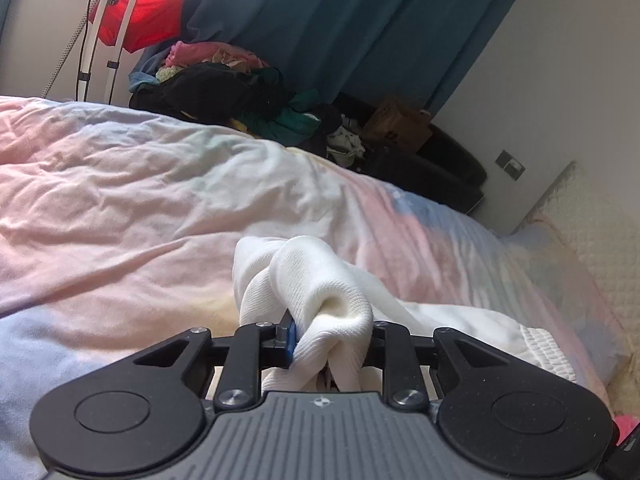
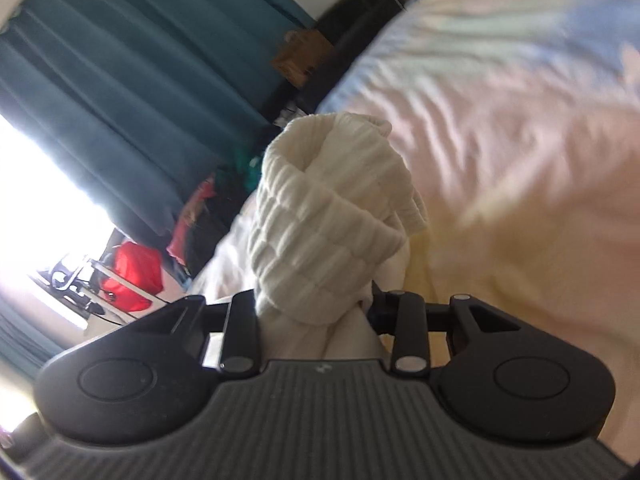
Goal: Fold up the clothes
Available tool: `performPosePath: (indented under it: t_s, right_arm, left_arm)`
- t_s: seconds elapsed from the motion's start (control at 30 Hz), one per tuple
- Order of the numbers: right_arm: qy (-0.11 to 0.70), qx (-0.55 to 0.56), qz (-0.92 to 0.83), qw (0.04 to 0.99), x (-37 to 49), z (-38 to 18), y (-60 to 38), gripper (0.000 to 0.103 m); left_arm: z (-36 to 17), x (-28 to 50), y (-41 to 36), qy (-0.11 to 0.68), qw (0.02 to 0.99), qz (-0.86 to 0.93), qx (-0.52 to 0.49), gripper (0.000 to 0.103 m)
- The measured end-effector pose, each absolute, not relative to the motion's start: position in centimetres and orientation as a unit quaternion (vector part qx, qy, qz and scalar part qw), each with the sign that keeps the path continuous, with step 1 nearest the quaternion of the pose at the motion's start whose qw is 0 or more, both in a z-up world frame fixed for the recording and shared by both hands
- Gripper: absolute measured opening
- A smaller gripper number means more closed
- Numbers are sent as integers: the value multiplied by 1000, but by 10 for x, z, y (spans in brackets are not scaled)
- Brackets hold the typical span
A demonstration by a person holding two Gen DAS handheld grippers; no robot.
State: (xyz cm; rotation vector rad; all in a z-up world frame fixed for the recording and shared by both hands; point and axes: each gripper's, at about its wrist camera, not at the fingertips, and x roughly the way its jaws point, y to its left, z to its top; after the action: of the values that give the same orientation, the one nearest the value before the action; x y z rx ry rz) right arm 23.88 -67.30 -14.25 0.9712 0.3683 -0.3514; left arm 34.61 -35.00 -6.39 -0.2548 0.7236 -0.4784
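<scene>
Left tool (image 1: pixel 328 340) level, right tool (image 2: pixel 316 308) seemingly rolled, both clamping white garment (image 1: pixel 320 280)

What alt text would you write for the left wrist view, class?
The left gripper pinches a bunched white knit garment above a rumpled pastel duvet. Beyond the bed, a clothes pile sits before teal curtains.

Both wrist cameras sit close over the bed (image 1: pixel 120 184), the right view rolled sideways; both share the teal curtain (image 2: pixel 120 80).
</scene>
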Motion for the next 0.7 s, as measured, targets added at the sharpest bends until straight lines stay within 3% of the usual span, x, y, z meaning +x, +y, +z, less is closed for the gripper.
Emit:
performPosePath:
  t_s: [0.17, 0.27, 0.37, 0.5, 0.7]
  right_arm:
    - [167, 484, -182, 839, 205, -183, -650, 49]
    - [179, 513, -190, 818, 191, -186, -647, 51]
    - [218, 525, -204, 797, 176, -165, -647, 50]
    - [250, 492, -226, 803, 153, -120, -638, 50]
    - [238, 408, -214, 855, 112, -42, -607, 51]
  left_arm:
    - [-114, 317, -346, 340, 914, -220, -10, 50]
    - [-113, 301, -339, 328, 917, -225, 16, 62]
    - [-91, 286, -328, 323, 920, -222, 26, 76]
    - [-49, 258, -311, 313, 924, -218, 31, 81]
    - [31, 199, -281, 260, 936, -234, 28, 101]
